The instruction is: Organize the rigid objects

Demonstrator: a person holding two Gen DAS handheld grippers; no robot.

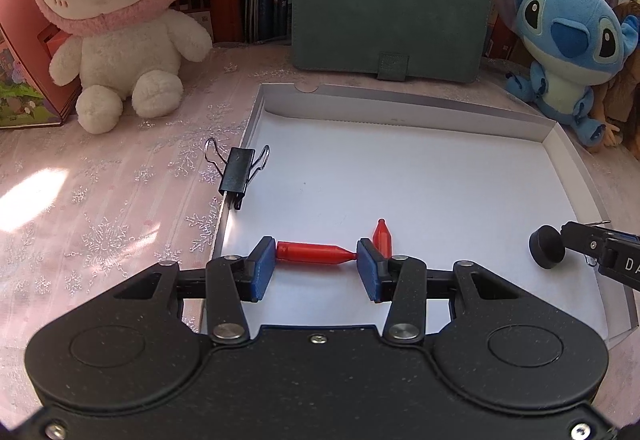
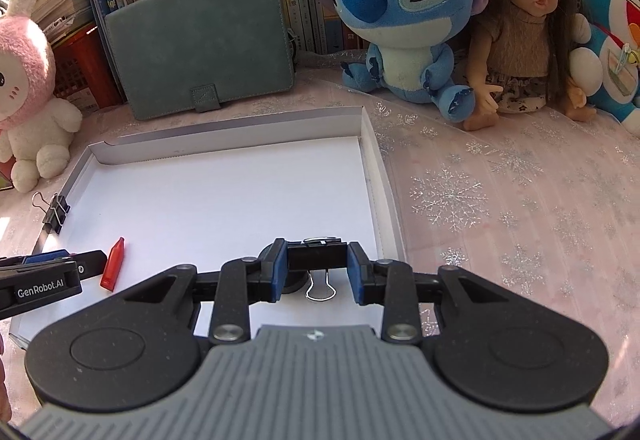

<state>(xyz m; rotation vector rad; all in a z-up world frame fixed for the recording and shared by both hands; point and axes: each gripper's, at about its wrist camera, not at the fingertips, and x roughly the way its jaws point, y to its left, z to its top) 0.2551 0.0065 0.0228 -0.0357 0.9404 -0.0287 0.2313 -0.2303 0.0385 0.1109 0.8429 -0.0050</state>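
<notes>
Left claw [image 1: 316,264] is clamped on a red crayon-shaped piece [image 1: 316,253], gripping it end to end: blunt end against the left blue pad [image 1: 264,266], pointed tip against the right one. So the piece's long axis runs straight across the jaws, level, w/ the claw low over the white floor of the shallow cardboard tray [image 1: 400,104], near its front-left corner. A 2nd red piece [image 1: 382,236] lies on the tray floor just behind the right pad, long axis pointing away from the claw, roughly crosswise to the held one.

Right claw [image 2: 316,264] is clamped on a black binder clip [image 2: 316,256], pads on the clip's two short ends, one wire handle hanging down toward the wrist. It sits over the tray's front-right area, close to the right wall. A round black object [image 1: 546,246] shows beside that claw; what it is can't be told.

Another binder clip [image 1: 237,172] is clipped onto the tray's left wall, well apart from both claws, nearer the left.

Judgement: both pieces are already over the tray, so the next move prob. needs only a short lowering & opening. Tray sits on the pink tabletop [image 1: 100,200].
</notes>
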